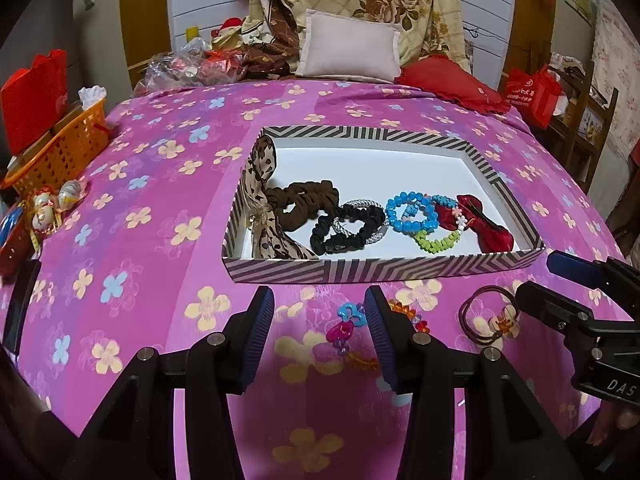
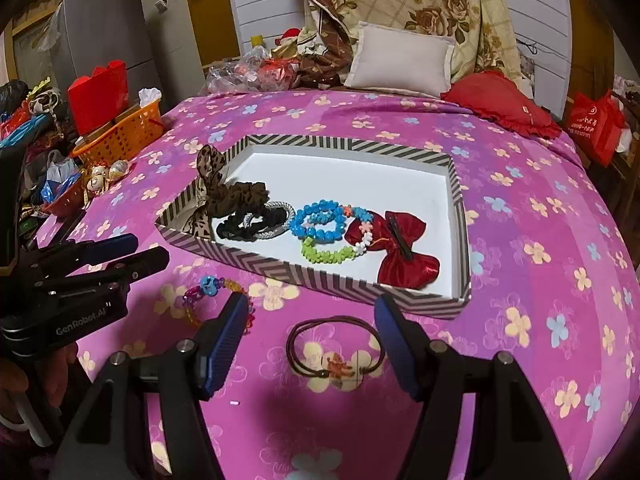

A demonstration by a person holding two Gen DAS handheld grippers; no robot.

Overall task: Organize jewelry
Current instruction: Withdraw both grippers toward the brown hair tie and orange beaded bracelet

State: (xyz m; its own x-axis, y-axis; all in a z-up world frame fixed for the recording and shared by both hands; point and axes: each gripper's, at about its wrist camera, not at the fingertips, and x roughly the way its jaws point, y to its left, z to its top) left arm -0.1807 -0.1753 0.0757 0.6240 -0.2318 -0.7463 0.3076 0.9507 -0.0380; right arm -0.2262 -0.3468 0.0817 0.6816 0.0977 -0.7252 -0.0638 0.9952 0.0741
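Two sets of tongs are hovering open and empty over the bed, left tongs (image 1: pixel 320 308) above a colourful bead bracelet (image 1: pixel 348 328), right tongs (image 2: pixel 310 316) above a brown hair tie (image 2: pixel 336 346), both lying just before the striped tray (image 1: pixel 384 270).

One striped cardboard tray (image 1: pixel 280 270) holds one leopard-print fabric bow (image 1: pixel 260 184), two scrunchies, brown (image 1: pixel 304 200) and black (image 1: pixel 348 228), three bead bracelets and one red satin bow clip (image 2: pixel 404 252). Two more pieces lie outside the tray: one multicoloured plastic bracelet (image 1: pixel 346 328) and one brown elastic hair tie (image 2: pixel 336 344).
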